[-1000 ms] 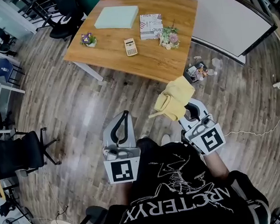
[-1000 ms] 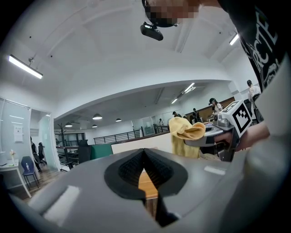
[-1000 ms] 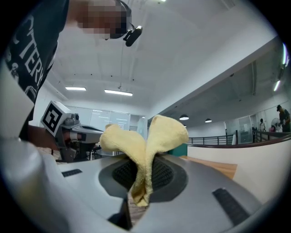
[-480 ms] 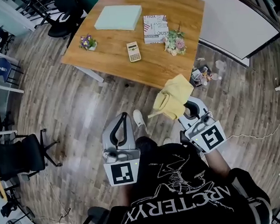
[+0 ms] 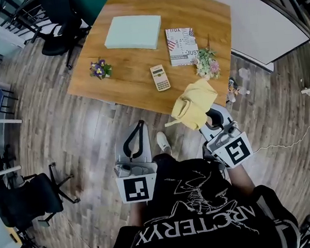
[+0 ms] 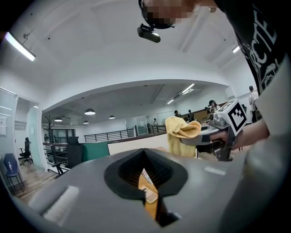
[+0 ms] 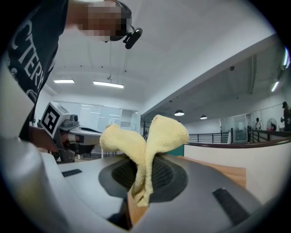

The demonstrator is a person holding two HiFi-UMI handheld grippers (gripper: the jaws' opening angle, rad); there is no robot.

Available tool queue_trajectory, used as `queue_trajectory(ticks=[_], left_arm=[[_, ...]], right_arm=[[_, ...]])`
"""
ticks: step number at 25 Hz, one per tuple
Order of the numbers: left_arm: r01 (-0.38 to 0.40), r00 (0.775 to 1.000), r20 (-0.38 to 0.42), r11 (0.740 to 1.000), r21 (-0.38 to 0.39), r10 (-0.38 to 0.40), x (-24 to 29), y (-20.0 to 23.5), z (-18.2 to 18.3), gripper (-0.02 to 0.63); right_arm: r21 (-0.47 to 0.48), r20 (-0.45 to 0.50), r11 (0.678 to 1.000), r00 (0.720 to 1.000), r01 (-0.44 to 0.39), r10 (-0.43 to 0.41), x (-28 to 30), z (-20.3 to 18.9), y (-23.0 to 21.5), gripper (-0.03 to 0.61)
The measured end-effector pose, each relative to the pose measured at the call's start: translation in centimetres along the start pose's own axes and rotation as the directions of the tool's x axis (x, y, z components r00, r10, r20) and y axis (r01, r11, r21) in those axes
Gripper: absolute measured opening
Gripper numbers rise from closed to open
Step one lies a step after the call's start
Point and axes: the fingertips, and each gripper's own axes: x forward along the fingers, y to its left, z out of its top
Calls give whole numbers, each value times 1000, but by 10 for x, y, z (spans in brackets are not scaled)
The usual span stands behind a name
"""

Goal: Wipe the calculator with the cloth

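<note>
The beige calculator (image 5: pixel 160 77) lies on the wooden table (image 5: pixel 131 93), close to its near edge. A crumpled yellow cloth (image 5: pixel 193 105) hangs over the table's near right corner, pinched in my right gripper (image 5: pixel 203 118), a short way right of the calculator. In the right gripper view the cloth (image 7: pixel 145 145) stands up in two lobes from the shut jaws. My left gripper (image 5: pixel 139 124) hovers over the floor just short of the table, shut and holding nothing. Through its narrow slit the calculator (image 6: pixel 149 195) shows, and the cloth (image 6: pixel 181 132) is at the right.
On the table are a pale green box (image 5: pixel 132 32), a printed booklet (image 5: pixel 182 38), a small flower pot (image 5: pixel 100 69) and a flower bunch (image 5: pixel 208 64). Office chairs (image 5: pixel 58 27) stand at the far left, small clutter (image 5: pixel 232 91) on the floor at the right.
The table and calculator have come nearer and lower in the head view as the person stepped forward. The cloth now overlaps the table's corner. Both grippers keep their grip state.
</note>
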Motion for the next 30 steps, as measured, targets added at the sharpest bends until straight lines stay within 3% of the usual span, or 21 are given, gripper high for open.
queue_trajectory(ticks=[4,9,17,21,23,25,27,30], left_arm=[[14,1000,-8,1000,12,-14,22,41,-7,11],[24,1000,-18,1000,-18,-24,35,55,-13,11],[-44,999,-32,999,-8,44,40,59,-9,11],[-80,996,-36,996,-35,79,43,57,-6,9],[-88,995,-47,996,-28,87,40,55,-6,11],[-94,994,-63,995,-12,94,36,54,-8,11],[-106,992,-73,994,-13,105,31,53,-9,11],[-115,989,-95,993,-9,114,27,52,-14,9]], right_arm=[[-7,-9,999,999,39,-39,40,1,-14,57],[-8,-23,998,998,59,-60,58,1,-24,57],[-14,-43,1000,999,6,-7,80,-8,-45,57],[-69,-139,997,990,-34,24,100,-29,-64,56],[-144,-255,986,966,-88,49,117,-55,-72,55],[-244,-352,954,933,-173,80,142,-83,-81,56],[-336,-447,901,888,-273,103,167,-116,-87,56],[-395,-584,816,801,-422,132,203,-171,-89,56]])
